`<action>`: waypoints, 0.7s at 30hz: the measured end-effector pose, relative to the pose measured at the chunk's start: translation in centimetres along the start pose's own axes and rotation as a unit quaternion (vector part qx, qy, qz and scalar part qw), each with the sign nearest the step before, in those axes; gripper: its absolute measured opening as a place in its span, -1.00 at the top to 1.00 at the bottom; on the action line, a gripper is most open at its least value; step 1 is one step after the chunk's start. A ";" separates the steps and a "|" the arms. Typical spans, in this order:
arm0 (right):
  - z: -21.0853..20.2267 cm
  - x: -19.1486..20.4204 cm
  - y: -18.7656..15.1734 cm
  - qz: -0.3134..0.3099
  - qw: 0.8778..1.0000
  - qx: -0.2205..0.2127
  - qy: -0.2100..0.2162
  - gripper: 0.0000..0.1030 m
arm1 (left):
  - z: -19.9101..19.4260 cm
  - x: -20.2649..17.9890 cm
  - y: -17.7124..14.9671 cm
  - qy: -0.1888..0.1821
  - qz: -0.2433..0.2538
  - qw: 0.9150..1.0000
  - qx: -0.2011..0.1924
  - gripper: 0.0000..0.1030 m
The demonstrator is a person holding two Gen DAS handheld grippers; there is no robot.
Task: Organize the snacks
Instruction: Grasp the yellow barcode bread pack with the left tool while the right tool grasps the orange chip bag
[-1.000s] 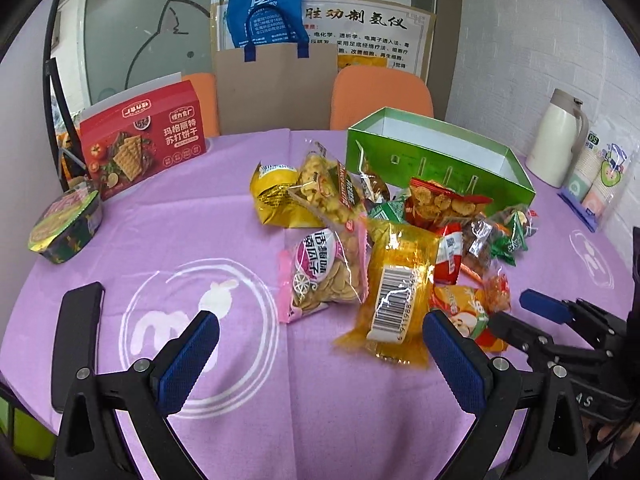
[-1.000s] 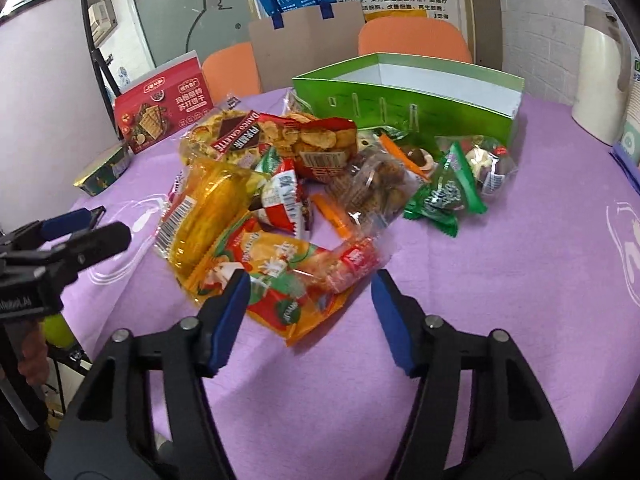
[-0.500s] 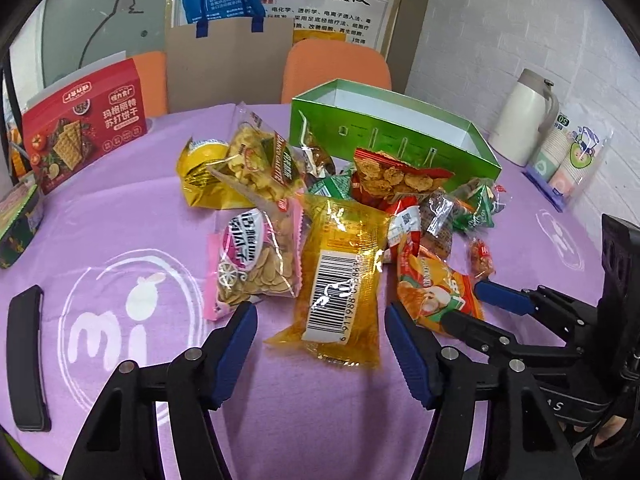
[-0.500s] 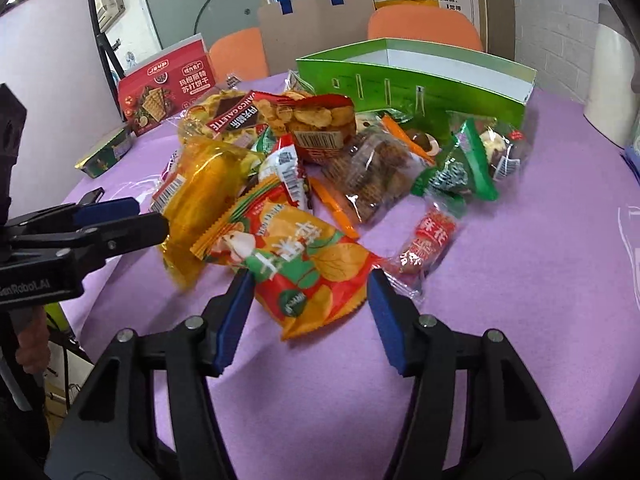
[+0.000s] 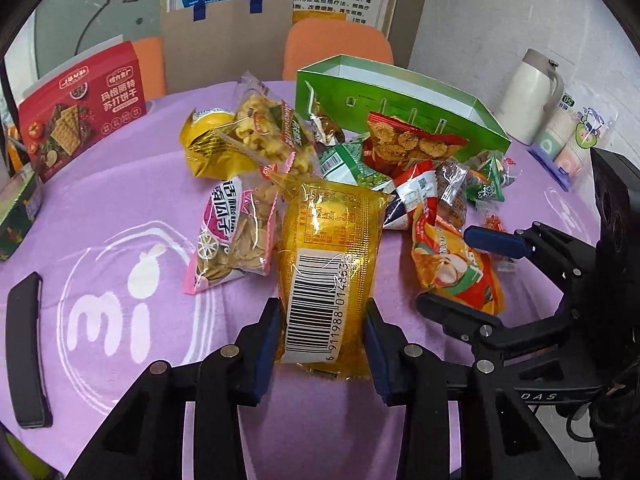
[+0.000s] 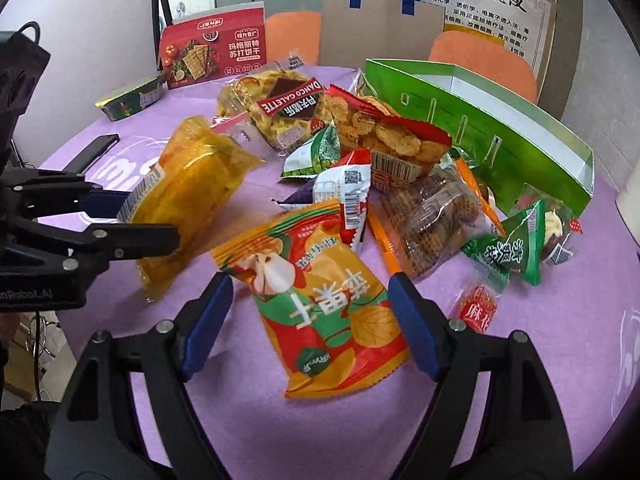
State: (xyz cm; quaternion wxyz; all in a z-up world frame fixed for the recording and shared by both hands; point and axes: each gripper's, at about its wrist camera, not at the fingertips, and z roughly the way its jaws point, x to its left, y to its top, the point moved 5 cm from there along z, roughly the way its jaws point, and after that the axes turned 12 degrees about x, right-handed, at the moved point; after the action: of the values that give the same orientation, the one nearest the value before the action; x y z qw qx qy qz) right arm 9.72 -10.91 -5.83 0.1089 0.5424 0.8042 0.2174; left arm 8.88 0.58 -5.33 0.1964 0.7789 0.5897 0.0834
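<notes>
A heap of snack packets lies on the purple tablecloth [image 5: 120, 184] in front of an open green box [image 5: 400, 96] [image 6: 500, 128]. My left gripper [image 5: 322, 346] [image 6: 148, 220] is shut on the near end of a yellow packet with a barcode [image 5: 328, 248] [image 6: 196, 184], which tilts up off the cloth in the right wrist view. My right gripper [image 6: 310, 320] [image 5: 444, 268] stands open, one finger on each side of an orange-red apple-chip packet [image 6: 324, 304] [image 5: 452, 264] that lies flat.
A red cracker box [image 5: 80, 104] stands at the back left, with a green bowl [image 6: 128, 96] near it. A black phone [image 5: 24, 344] lies at the left edge. A cream kettle [image 5: 532, 96] and paper cups [image 5: 572, 140] stand at the right. Orange chairs and a paper bag are behind.
My left gripper has moved forward and shut on the yellow packet, raising its near end. My right gripper has moved in over the apple-chip packet, still open.
</notes>
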 end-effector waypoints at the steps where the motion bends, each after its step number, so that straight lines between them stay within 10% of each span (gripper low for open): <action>1: 0.1 -0.1 -0.2 0.007 1.000 0.008 0.003 -0.54 | 0.0 0.0 0.0 0.005 -0.002 1.000 -0.002 0.16; 9: -0.1 -0.2 -0.6 0.022 1.000 0.011 0.000 -0.52 | 1.7 0.0 1.1 0.008 -0.013 1.000 0.008 -0.08; 16: -1.0 -0.4 -0.6 0.028 1.000 -0.006 0.005 0.21 | 2.0 0.1 1.3 0.005 -0.021 1.000 0.005 -0.05; 21: -2.6 -0.1 -0.7 0.043 0.998 -0.018 0.048 0.39 | 1.2 -0.4 1.0 -0.023 -0.018 1.000 0.010 0.26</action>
State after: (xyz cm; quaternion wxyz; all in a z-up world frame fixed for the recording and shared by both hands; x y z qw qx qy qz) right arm 8.09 -11.82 -3.88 0.0706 0.5636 0.7802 0.2620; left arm 10.07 -0.27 -5.93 0.2038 0.7719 0.5995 0.0563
